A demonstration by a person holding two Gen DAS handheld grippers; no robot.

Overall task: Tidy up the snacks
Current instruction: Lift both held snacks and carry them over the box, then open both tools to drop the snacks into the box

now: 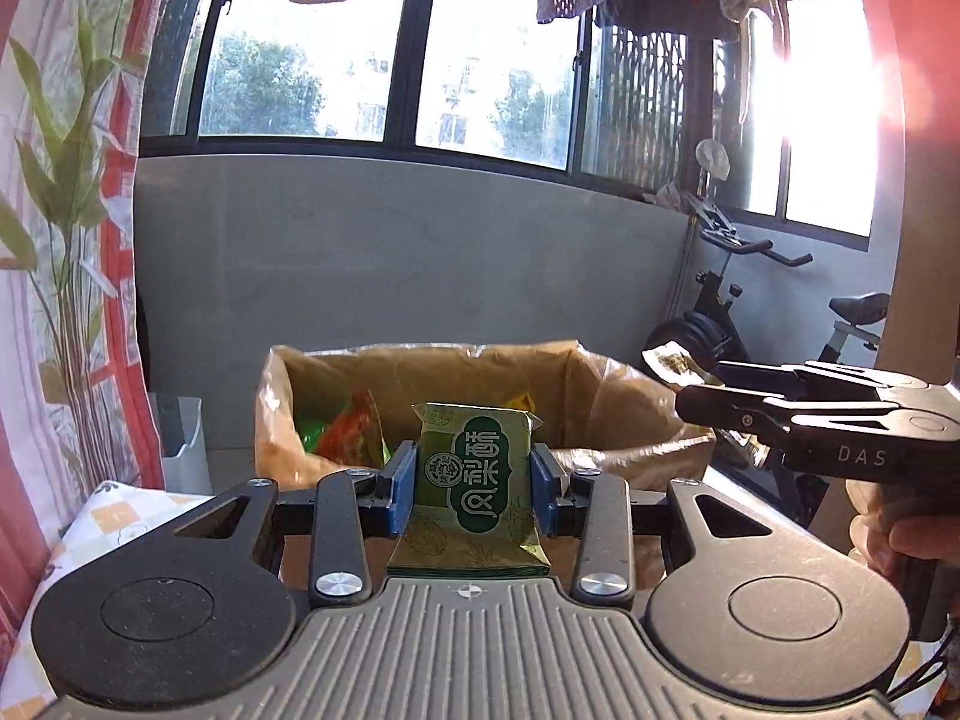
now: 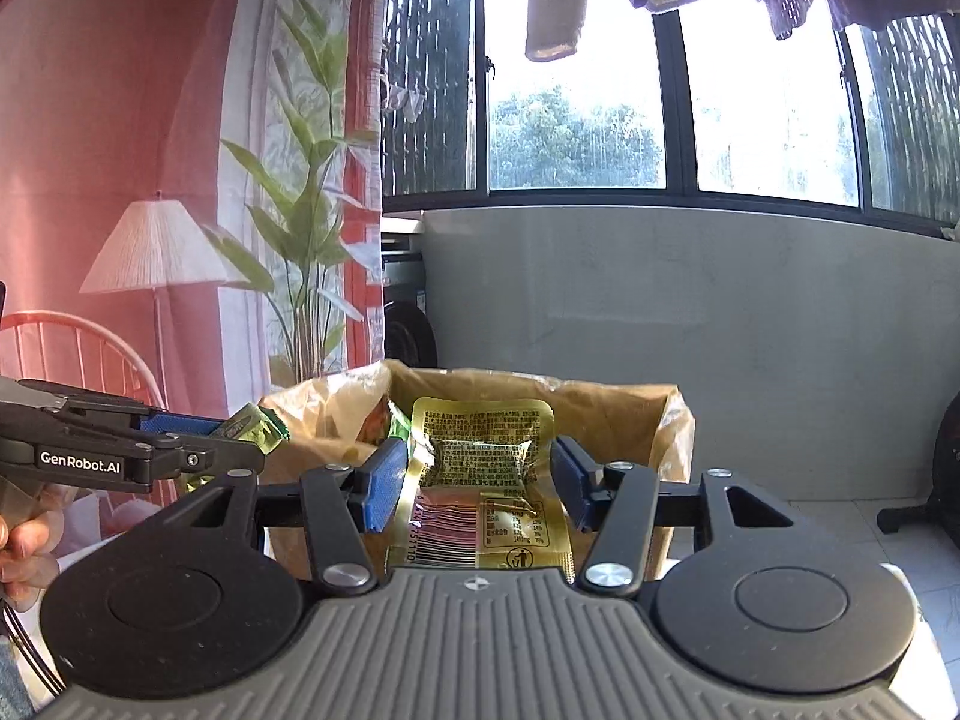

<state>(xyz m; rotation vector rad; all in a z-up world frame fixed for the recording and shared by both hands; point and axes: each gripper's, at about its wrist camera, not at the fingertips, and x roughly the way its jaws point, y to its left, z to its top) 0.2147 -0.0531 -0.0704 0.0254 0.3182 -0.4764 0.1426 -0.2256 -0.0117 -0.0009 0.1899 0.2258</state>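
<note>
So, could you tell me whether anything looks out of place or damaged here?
Nothing stands out. The left claw holds a green packet and the right claw a gold packet, both intact, in front of the open cardboard box.

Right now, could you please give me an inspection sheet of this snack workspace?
Surface: patterned tablecloth under the box.
Job's things: green pastry packet in the left claw; gold packet in the right claw; cardboard box ahead, already holding colourful snack bags.
Clutter: nothing seen.
Grippers: both claws shut on their packets, held before the box.
Cables: dark cords by the person's hand.
Surroundings: windows, hanging laundry, exercise bike, plant, floor lamp.
</note>
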